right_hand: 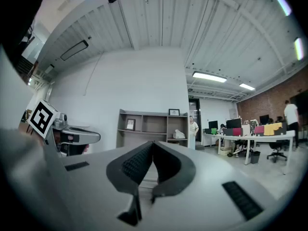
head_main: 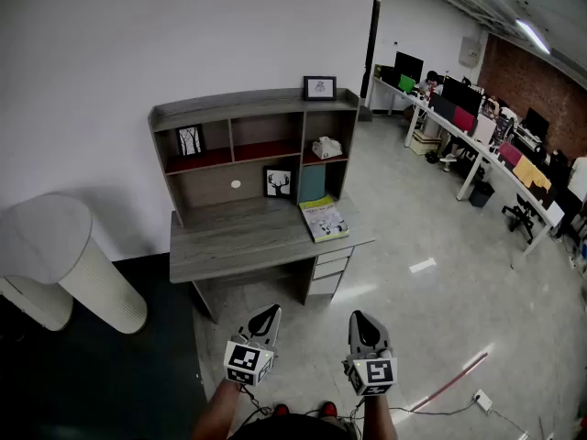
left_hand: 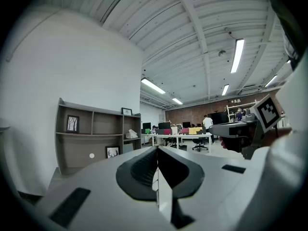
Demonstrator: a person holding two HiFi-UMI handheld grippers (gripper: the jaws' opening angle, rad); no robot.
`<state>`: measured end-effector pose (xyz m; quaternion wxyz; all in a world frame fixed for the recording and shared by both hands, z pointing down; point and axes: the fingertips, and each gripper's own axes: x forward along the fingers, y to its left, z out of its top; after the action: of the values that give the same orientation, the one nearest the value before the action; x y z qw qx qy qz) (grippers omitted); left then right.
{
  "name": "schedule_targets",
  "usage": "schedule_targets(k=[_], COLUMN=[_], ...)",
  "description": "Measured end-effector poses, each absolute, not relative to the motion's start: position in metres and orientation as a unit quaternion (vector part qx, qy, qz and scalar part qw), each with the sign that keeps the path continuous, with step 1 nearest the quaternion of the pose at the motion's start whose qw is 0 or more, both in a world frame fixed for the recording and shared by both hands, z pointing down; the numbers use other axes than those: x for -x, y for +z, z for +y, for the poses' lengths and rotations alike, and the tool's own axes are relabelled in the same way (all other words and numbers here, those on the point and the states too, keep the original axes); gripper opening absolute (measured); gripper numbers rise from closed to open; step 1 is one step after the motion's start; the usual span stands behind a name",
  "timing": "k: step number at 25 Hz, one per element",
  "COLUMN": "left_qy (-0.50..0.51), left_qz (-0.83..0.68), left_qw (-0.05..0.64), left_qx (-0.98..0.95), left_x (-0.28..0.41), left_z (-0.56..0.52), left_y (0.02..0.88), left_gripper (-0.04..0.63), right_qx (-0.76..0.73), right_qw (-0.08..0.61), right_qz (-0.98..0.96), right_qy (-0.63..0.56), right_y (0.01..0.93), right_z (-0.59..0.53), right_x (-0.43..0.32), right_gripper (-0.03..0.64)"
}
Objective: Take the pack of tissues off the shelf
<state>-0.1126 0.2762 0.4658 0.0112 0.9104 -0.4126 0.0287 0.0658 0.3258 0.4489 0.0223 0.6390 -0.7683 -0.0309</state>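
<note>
The pack of tissues (head_main: 326,147) is a white crumpled bundle in the right compartment of the grey shelf unit (head_main: 252,108) on a desk. It also shows small in the left gripper view as the tissues (left_hand: 131,134) and in the right gripper view as the tissues (right_hand: 179,134). My left gripper (head_main: 269,313) and right gripper (head_main: 359,318) are held low, well short of the desk, side by side. Both have their jaws together with nothing between them. The left gripper (left_hand: 157,149) and right gripper (right_hand: 152,143) point toward the shelf.
Framed pictures (head_main: 319,87) stand on and in the shelf, and a green booklet (head_main: 323,218) lies on the desk top (head_main: 238,236). A white cylindrical object (head_main: 78,259) stands at the left. Office desks with monitors (head_main: 459,108) and seated people run along the right.
</note>
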Motion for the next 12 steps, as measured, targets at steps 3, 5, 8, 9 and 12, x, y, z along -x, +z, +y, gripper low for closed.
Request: schedule_targets(k=[3,5,8,9,12], left_qy=[0.028,0.028,0.027,0.027,0.026], left_qz=[-0.412,-0.412,-0.410,-0.410,-0.411], left_qw=[0.012,0.012,0.010,0.009,0.010], left_qx=[-0.911,-0.911,-0.912,-0.912,-0.911], left_x=[0.114,0.116,0.119,0.120,0.124], left_z=[0.274,0.272,0.269,0.267,0.261], left_y=[0.467,0.467,0.468,0.468,0.469], left_gripper=[0.008,0.008,0.008,0.008,0.008], right_qx=[-0.638,-0.636,-0.636,-0.637,-0.640], right_qw=[0.022,0.022,0.014,0.012,0.018], right_qz=[-0.769,-0.771,-0.771,-0.771,-0.768], right_qy=[-0.028,-0.029,-0.027,-0.025,-0.023], right_y=[0.451,0.452,0.450,0.450,0.452], right_z=[0.324,0.322,0.321,0.320,0.315], right_x=[-0.063,-0.061,-0.057,-0.057,-0.055], right_gripper=[0.029,0.029,0.029,0.029,0.029])
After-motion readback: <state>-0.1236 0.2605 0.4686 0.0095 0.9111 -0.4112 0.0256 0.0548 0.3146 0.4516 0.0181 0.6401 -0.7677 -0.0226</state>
